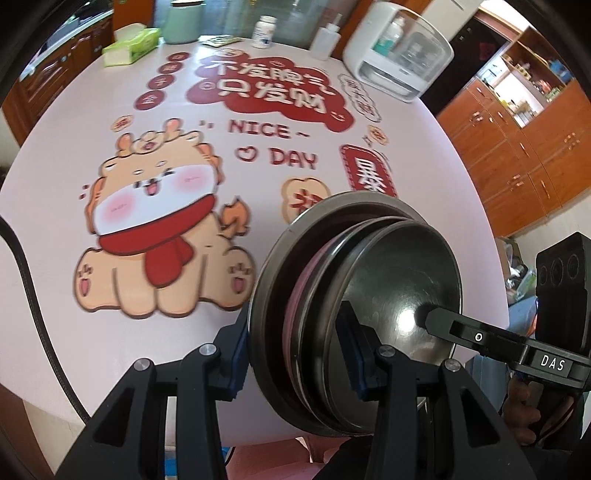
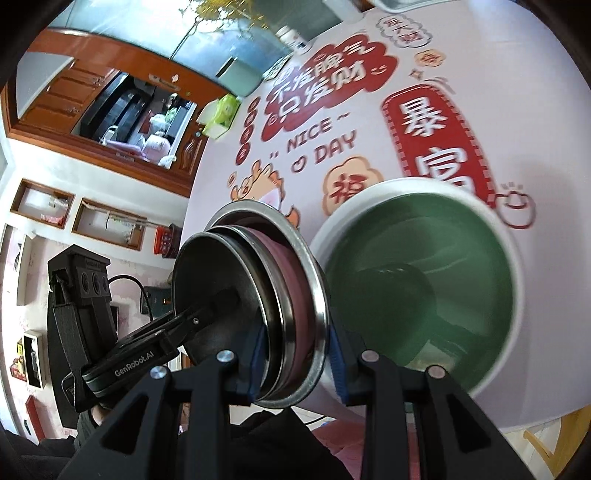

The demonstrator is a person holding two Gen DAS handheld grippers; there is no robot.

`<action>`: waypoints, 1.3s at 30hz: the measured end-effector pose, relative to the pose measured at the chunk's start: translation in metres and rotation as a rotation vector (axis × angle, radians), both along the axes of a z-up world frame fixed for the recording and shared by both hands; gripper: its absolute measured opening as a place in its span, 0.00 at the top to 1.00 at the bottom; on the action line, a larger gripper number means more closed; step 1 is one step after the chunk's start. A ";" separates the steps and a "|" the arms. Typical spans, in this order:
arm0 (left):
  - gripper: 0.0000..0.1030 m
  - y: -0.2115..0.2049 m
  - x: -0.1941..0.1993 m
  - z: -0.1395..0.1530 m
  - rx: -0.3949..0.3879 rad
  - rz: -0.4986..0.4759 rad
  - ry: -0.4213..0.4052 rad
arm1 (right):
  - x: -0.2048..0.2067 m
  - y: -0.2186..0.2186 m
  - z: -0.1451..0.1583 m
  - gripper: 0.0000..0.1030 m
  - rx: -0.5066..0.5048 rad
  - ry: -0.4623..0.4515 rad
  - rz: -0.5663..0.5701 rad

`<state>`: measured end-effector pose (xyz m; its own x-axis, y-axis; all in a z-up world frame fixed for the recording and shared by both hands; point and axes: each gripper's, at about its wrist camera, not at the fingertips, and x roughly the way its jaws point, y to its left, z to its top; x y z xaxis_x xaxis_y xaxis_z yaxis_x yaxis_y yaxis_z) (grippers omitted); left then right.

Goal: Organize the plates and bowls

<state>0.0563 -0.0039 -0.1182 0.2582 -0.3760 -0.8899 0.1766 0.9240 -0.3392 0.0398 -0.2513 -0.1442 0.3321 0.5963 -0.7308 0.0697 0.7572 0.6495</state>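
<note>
step: carrying nested stack of metal dishes (image 1: 354, 295) on edge, off the surface (image 1: 258, 177) at its near edge | left jaws (image 1: 295, 354) clamped on stack rims; right jaws (image 2: 295, 365) clamped on same stack | next: level the stack and lower it, likely beside or into green bowl (image 2: 417, 291)

A home dining room is showing here. Beyond the jaws, a round tabletop (image 1: 92, 332) is wearing a pink cartoon cover, carrying a tissue box (image 1: 129, 44), a pill bottle (image 1: 264, 31) and a small white countertop appliance (image 1: 399, 51). Wooden cabinets (image 1: 517, 147) are standing right of the jaws; a kitchen pass-through window (image 2: 122, 110) is opening left of them.
</note>
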 end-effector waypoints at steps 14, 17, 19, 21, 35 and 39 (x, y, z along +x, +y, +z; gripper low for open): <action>0.59 -0.080 -0.001 -0.008 0.008 -0.055 0.040 | -0.010 -0.069 -0.006 0.71 -0.021 0.035 -0.054; 0.59 -0.088 -0.002 -0.011 0.007 -0.045 0.052 | -0.008 -0.079 -0.008 0.71 -0.030 0.050 -0.043; 0.59 -0.094 -0.003 -0.014 0.007 -0.035 0.059 | -0.007 -0.083 -0.011 0.71 -0.033 0.058 -0.033; 0.59 -0.099 -0.004 -0.016 0.012 -0.023 0.064 | -0.005 -0.088 -0.014 0.71 -0.036 0.070 -0.019; 0.55 -0.108 -0.014 -0.043 0.015 0.167 0.089 | 0.014 -0.091 -0.028 0.69 -0.086 0.088 0.148; 0.55 -0.105 -0.012 -0.044 0.007 0.221 0.087 | 0.025 -0.089 -0.027 0.67 -0.096 0.070 0.197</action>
